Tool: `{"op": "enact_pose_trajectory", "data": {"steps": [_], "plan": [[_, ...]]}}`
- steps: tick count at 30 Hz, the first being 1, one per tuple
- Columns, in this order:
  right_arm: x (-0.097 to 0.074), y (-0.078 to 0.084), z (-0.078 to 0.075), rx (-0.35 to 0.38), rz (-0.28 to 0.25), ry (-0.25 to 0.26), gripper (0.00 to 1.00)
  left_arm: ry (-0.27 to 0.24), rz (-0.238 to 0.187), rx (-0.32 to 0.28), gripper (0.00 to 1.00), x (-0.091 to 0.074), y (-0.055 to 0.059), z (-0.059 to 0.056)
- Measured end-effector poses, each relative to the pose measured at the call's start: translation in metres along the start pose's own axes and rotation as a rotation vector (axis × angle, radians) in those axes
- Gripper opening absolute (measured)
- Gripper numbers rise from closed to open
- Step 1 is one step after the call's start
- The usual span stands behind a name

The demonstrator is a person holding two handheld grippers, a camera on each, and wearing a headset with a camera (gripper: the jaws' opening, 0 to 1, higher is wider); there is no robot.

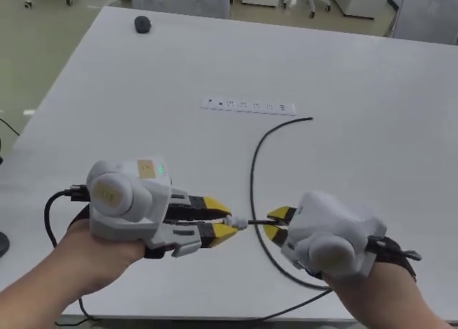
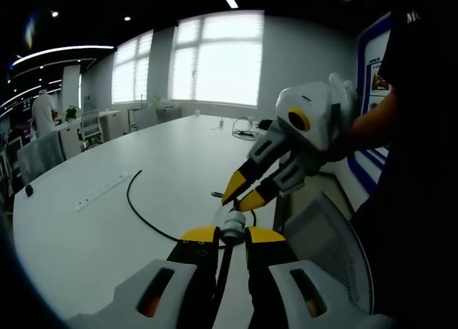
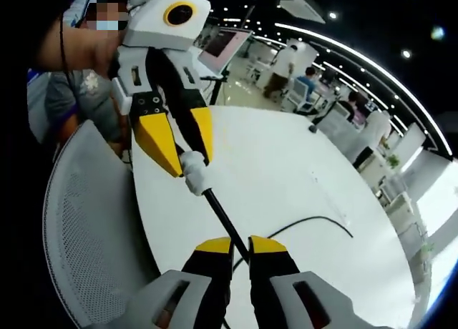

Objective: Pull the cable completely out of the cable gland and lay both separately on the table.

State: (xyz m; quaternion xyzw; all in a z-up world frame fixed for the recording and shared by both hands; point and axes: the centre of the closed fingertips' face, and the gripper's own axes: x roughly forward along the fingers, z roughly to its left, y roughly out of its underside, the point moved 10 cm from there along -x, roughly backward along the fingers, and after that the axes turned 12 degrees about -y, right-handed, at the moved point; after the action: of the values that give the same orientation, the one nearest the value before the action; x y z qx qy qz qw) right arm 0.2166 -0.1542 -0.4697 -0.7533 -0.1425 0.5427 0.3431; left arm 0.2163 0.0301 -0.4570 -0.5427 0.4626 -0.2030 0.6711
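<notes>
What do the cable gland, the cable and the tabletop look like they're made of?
Cable gland: probably moulded plastic; pale grey-white, matte, no metallic glint.
Cable: black rubbery or PVC sheath; smooth, and it bends in a loose curve.
Table: likely white laminate or coated board; flat and uniform with a faint sheen.

white gland (image 1: 235,222) on black cable (image 1: 252,180), midair
</notes>
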Motion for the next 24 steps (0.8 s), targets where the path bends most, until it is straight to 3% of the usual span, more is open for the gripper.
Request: {"op": "enact_pose_trajectory", "data": {"steps": [10, 24], "plan": [[0.004, 0.021, -0.004, 0.174, -0.007, 0.003, 0.03, -0.003, 0.003, 0.002, 0.15, 0.000, 0.002, -0.002], [0.008, 0.052, -0.010, 0.308, 0.024, 0.021, 0.03, -0.008, 0.010, 0.006, 0.15, -0.003, 0.005, -0.006]]}}
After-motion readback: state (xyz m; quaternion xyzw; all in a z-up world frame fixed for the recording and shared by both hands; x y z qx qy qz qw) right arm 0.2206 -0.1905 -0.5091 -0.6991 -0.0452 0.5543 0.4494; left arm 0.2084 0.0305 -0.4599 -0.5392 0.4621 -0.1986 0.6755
